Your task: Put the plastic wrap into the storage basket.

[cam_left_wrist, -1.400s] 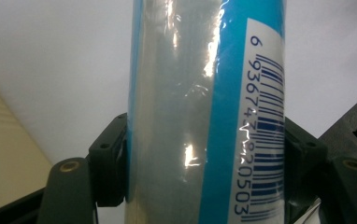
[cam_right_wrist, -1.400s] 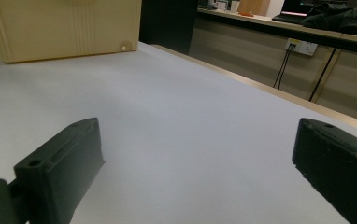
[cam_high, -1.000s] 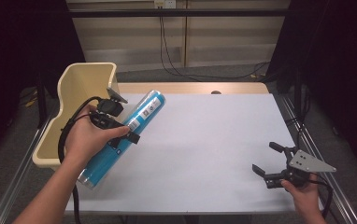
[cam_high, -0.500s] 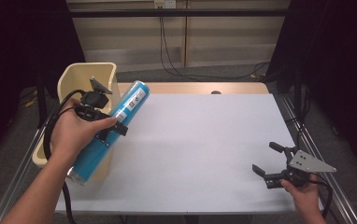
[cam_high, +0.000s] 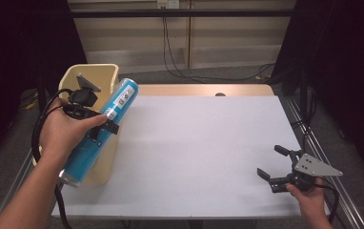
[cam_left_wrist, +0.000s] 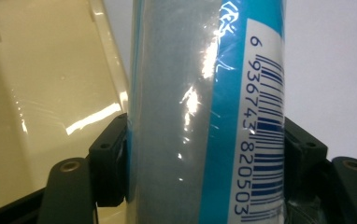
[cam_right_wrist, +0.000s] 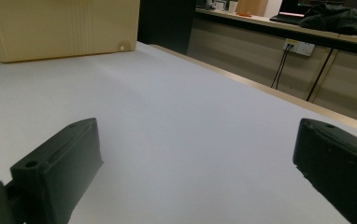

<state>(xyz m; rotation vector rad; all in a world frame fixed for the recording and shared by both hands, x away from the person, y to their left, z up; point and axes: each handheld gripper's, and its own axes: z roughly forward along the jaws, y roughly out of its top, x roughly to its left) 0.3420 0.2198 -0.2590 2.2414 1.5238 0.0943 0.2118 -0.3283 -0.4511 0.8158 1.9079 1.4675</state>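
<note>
— Quick, surface and room?

— White tabletop (cam_high: 194, 143), wood strip along the far edge, dark curtains either side, cables hanging down the back wall. Cream plastic bin (cam_high: 92, 78) sits at the far-left corner, overhanging the left edge.

— Hands?

— Left hand (cam_high: 63, 131) comes in along the left edge, forearm angled up from the near-left corner, left tongs (cam_high: 101, 124) pointing across toward the right. Right hand (cam_high: 308, 193) low at the near-right corner, right tongs (cam_high: 271, 162) aimed left across the tabletop, just above it.

— Tongs state?

— Left tongs clamped on the blue tube (cam_left_wrist: 204, 112), pads pressed against both sides in the left gripper view. Right tongs spread wide, nothing between them.

— Tube?

— Long cylinder, blue and grey, shiny wrap, white barcode label (cam_left_wrist: 263, 130). Held off the surface, tilted, top end toward the far edge, bottom end toward the near-left corner. It's over the bin's right wall at the left edge.
</note>
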